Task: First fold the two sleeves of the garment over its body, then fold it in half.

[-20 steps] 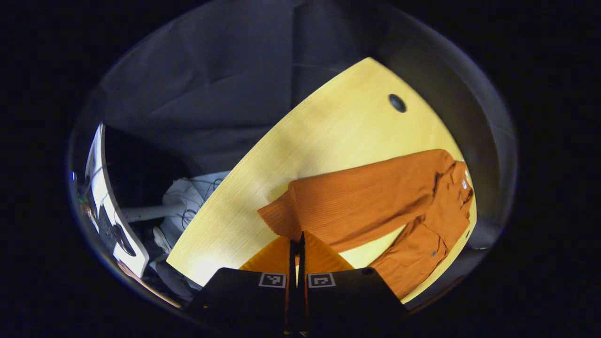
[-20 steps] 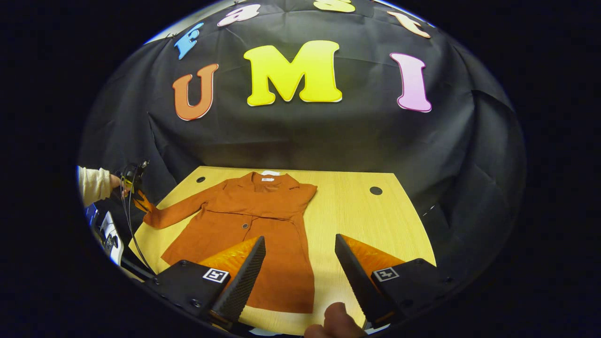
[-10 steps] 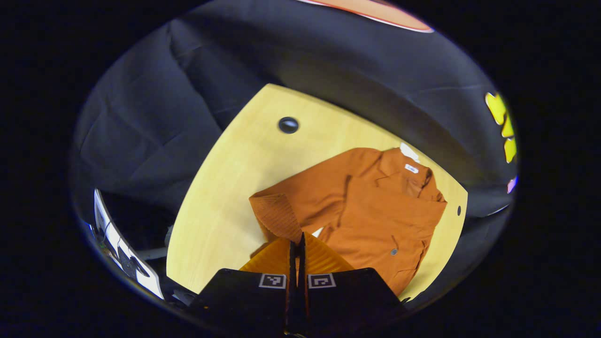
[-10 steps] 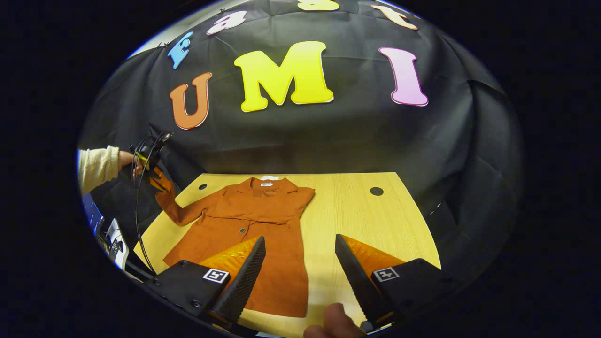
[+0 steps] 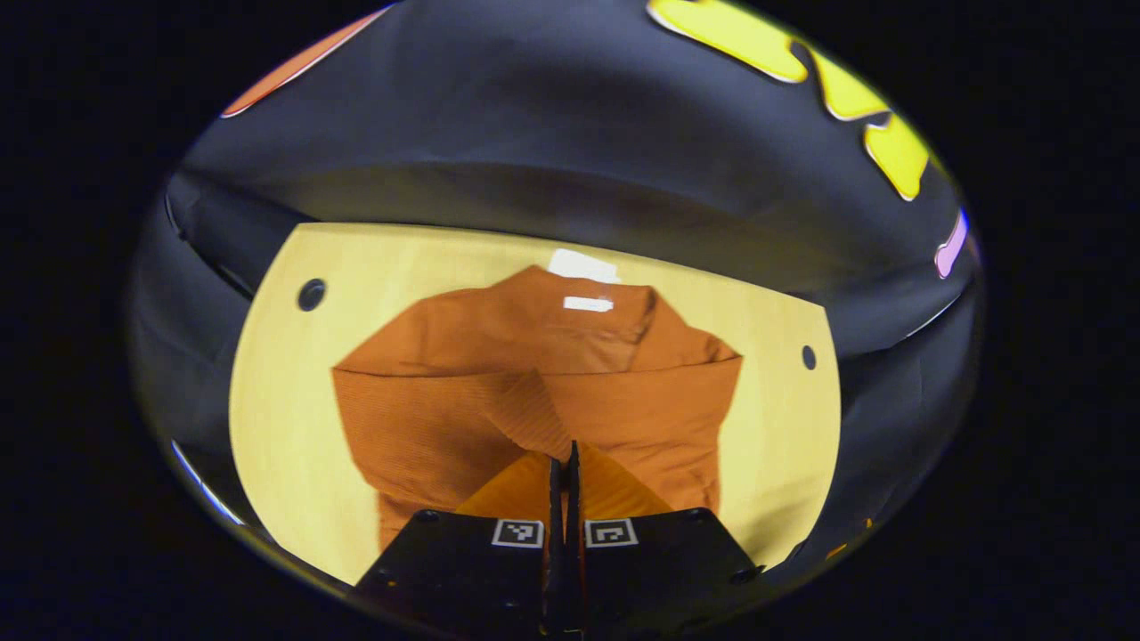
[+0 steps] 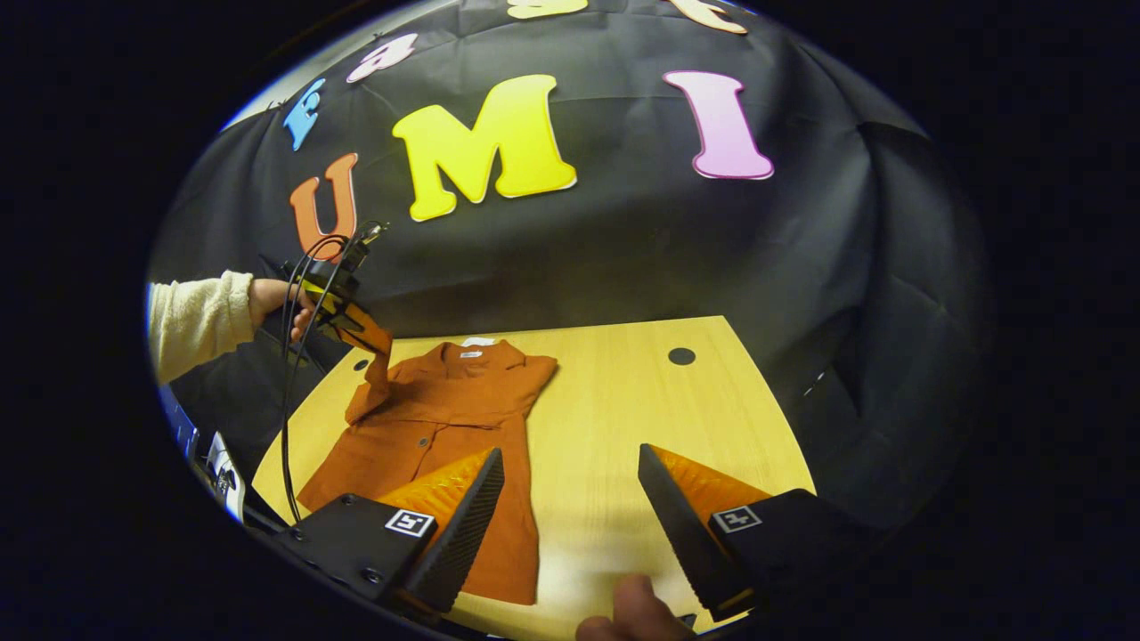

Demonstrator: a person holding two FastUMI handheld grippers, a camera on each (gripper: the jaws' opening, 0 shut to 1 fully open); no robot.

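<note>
**A:** Where's the garment?

**B:** The rust-orange jacket [image 6: 436, 436] lies flat on the pale wooden table [image 6: 623, 418], collar toward the black cloth wall [image 6: 623, 249] and hem toward the near edge. It sits on the left half of the tabletop in the right gripper view, with bare wood to its right.

**A:** And the sleeves?

**B:** One sleeve [image 5: 525, 414] is lifted off the table. In the left gripper view its ribbed cuff end runs straight into the left gripper [image 5: 563, 463], whose fingers are pressed together on the fabric with almost no gap. The sleeve hangs over the jacket's chest, just below the collar [image 5: 588, 307] with its white label. I can't make out the other sleeve as a separate shape.

**A:** Can you see that grip from the other side?

**B:** Yes. In the right gripper view the left gripper [image 6: 352, 325] is up in the air above the table's far left corner, held by a hand [image 6: 276, 298] in a cream sleeve, black cables looping down from it. The orange sleeve drapes from it to the jacket's shoulder.

**A:** The right gripper?

**B:** The right gripper [image 6: 570, 499] is spread wide and holds nothing, hovering above the near edge of the table beside the jacket's hem. A fingertip [image 6: 634, 610] shows at the bottom
</note>
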